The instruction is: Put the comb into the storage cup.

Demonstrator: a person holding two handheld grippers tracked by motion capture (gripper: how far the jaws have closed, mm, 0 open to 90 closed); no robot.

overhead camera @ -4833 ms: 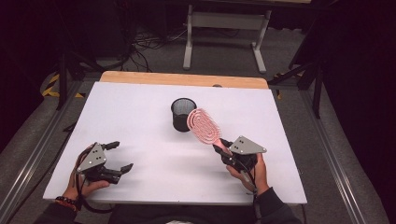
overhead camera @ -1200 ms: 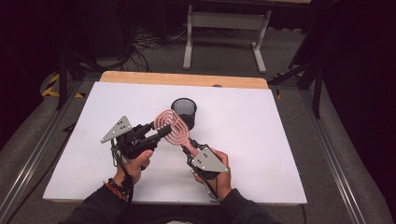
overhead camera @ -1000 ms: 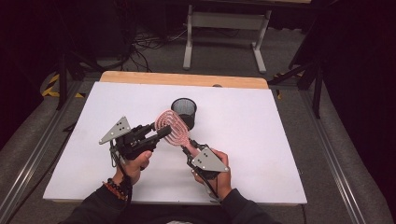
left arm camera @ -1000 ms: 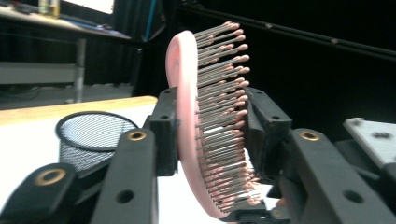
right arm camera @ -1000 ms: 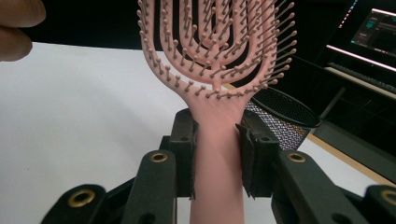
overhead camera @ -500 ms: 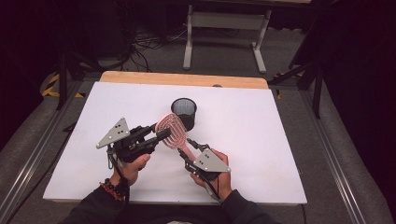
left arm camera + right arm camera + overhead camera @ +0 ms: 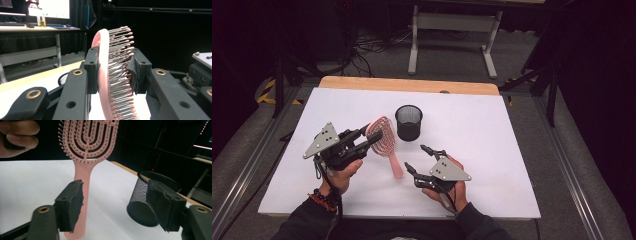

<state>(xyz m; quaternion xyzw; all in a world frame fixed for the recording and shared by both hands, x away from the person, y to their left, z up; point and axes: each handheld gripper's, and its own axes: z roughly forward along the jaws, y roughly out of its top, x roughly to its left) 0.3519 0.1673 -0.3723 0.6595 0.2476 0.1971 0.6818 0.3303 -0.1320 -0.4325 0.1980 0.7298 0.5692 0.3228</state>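
Pink hairbrush (image 7: 382, 140) sits left of centre frame, head clamped in the left gripper (image 7: 362, 140); lower centre, the right gripper (image 7: 417, 159) has just been opening, nothing between its jaws, black mesh cup (image 7: 408, 122) above.

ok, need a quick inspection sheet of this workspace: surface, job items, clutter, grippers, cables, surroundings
Surface: white table top, wooden strip along the far edge.
Job's things: pink hairbrush, its head clamped, handle hanging free toward the table; black mesh cup upright just beyond it.
Clutter: nothing seen.
Grippers: left hand-held gripper shut on the brush head; right hand-held gripper has just been opening, nothing between its jaws, brush handle just beyond them.
Cables: a tangle on the floor behind the table.
Surroundings: grey stand, dark room.
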